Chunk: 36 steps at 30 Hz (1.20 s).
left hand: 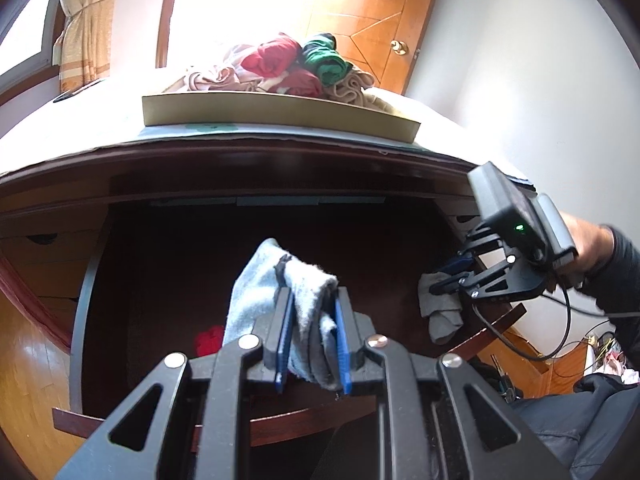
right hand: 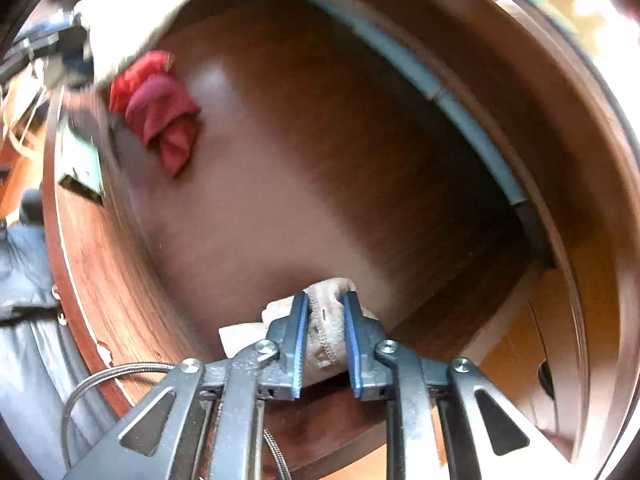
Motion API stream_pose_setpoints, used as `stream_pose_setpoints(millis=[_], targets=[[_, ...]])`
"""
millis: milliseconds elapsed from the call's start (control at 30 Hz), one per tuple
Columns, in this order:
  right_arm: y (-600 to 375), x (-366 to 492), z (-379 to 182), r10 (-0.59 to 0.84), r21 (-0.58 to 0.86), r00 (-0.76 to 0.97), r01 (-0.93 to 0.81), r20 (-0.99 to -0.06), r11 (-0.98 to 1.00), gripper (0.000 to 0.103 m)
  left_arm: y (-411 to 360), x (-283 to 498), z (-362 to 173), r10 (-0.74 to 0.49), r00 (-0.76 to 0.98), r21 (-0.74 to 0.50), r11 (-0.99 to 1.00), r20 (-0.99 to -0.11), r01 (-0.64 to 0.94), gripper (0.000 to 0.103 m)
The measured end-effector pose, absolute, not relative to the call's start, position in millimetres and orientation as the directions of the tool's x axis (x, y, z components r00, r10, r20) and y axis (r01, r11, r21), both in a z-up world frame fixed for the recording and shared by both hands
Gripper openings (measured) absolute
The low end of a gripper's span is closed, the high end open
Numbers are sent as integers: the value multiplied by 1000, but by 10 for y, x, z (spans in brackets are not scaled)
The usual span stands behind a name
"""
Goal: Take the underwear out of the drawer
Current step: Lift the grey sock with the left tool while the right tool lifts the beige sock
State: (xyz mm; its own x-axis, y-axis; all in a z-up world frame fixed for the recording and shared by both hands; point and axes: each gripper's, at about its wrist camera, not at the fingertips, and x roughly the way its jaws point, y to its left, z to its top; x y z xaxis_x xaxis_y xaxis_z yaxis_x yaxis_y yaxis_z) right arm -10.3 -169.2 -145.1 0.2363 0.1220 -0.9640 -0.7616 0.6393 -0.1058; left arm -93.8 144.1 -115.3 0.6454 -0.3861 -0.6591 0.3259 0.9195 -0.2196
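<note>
The dark wooden drawer stands pulled out below both grippers. My left gripper is shut on a light grey piece of underwear, which hangs above the drawer. My right gripper points steeply down at the drawer's near corner, shut on a grey-beige piece of underwear. The left wrist view shows the right gripper at the drawer's right side, with that grey piece drooping from it. One red piece of underwear lies on the drawer floor near the left side.
On the dresser top sits a flat cardboard tray with a pile of red, green and beige garments. A person's dark sleeve and a cable are at the right. A wooden door is behind.
</note>
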Motion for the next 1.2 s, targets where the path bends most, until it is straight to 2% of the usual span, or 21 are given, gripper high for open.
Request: stream_pose_setpoints(millis=[133,467,767,1200], targets=[[-1837,-188,-1331,195,-106,336,-700,-921,706,11,1444,-962,-1187,-392,649,-236,918,-652,318,18],[-1965,-370,-926,341,-53,478,-638,-810,768,9,1393,-1043,-1182,-379,683,-206,923,-624,324,18],[-1946,-498,-759,419,1,517,-629,-746,778,9,1337,-1102,-1154,-321,726,-126,942,-608,311,18],[-1878,-527,-780,489,78,541,-612,-685,787,9,1279,-1130,-1162,-284,744,-82,952,-605,297,18]])
